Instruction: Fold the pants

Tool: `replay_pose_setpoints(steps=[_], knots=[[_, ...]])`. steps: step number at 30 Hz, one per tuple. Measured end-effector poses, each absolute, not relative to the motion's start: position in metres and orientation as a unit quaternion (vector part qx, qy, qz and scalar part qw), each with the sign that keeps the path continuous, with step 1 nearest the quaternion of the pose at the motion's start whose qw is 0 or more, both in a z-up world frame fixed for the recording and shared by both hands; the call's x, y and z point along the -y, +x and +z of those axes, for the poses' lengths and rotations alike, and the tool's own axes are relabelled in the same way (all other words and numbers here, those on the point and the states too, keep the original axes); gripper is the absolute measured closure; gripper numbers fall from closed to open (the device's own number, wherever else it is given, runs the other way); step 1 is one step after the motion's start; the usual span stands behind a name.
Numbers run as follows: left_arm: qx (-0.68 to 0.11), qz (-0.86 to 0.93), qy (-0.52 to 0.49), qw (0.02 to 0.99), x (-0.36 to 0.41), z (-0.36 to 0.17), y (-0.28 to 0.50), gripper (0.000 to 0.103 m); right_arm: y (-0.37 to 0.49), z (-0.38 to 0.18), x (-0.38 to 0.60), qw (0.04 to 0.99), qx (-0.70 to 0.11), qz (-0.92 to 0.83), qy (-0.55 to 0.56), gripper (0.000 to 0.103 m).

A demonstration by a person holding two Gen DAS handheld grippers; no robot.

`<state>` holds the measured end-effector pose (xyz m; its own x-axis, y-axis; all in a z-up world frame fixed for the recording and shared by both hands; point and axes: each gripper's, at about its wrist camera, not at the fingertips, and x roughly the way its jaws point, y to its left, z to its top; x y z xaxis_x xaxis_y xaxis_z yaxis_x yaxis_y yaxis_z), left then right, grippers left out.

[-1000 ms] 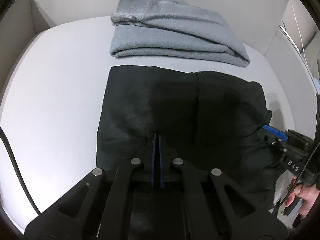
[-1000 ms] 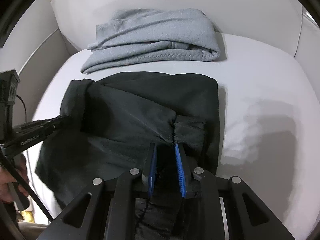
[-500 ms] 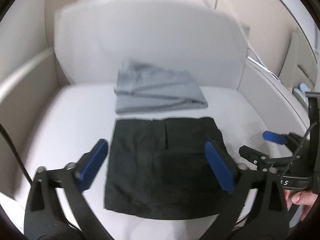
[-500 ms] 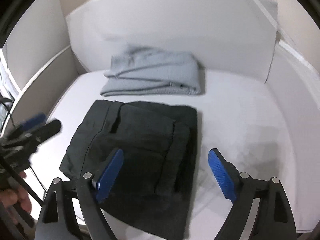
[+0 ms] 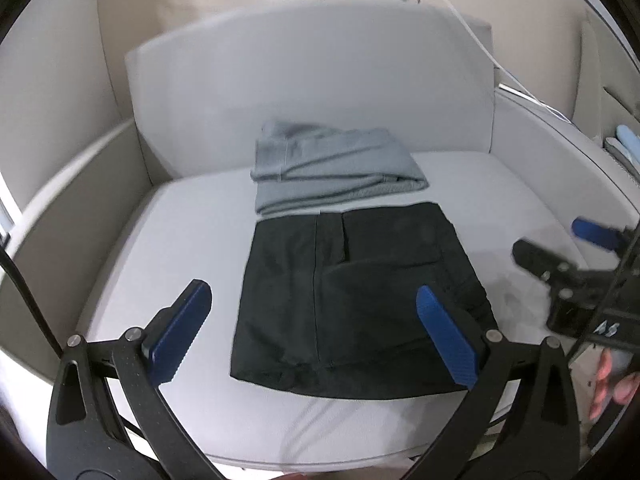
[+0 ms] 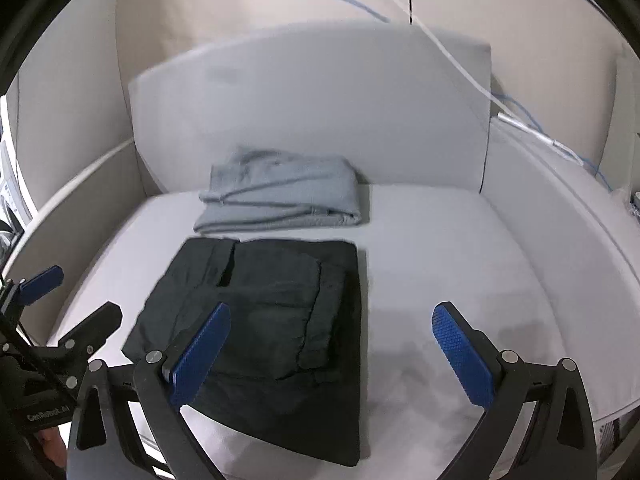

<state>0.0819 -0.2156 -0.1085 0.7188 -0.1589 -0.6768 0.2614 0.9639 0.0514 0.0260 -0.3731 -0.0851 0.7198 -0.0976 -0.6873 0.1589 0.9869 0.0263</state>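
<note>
The black pants (image 5: 356,300) lie folded into a flat rectangle on the grey seat cushion (image 5: 180,240); they also show in the right wrist view (image 6: 272,332). My left gripper (image 5: 316,328) is open and empty, held above and in front of the pants. My right gripper (image 6: 332,348) is open and empty, over the pants' right edge and the bare cushion (image 6: 460,260). Each gripper shows at the side of the other's view: the right one (image 5: 576,264) and the left one (image 6: 60,312).
A folded grey garment (image 5: 332,168) lies behind the black pants, against the sofa backrest (image 5: 312,80); it also shows in the right wrist view (image 6: 280,200). Armrests close both sides. Cables (image 6: 460,60) hang over the backrest on the right.
Both grippers let go of the black pants, opened wide and pulled back and up. The pants now lie flat and folded on the cushion.
</note>
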Motion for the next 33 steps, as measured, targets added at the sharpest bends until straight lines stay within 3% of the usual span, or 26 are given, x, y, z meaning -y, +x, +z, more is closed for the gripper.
replay_pose_setpoints(steps=[5, 33], knots=[[-0.387, -0.119, 0.023, 0.914, 0.206, -0.113, 0.09, 0.001, 0.043, -0.109, 0.375, 0.906, -0.416, -0.057, 0.048, 0.0], [-0.381, -0.104, 0.004, 0.919, 0.195, -0.108, 0.093, 0.001, 0.04, -0.108, 0.37, 0.913, -0.402, -0.073, 0.012, 0.0]])
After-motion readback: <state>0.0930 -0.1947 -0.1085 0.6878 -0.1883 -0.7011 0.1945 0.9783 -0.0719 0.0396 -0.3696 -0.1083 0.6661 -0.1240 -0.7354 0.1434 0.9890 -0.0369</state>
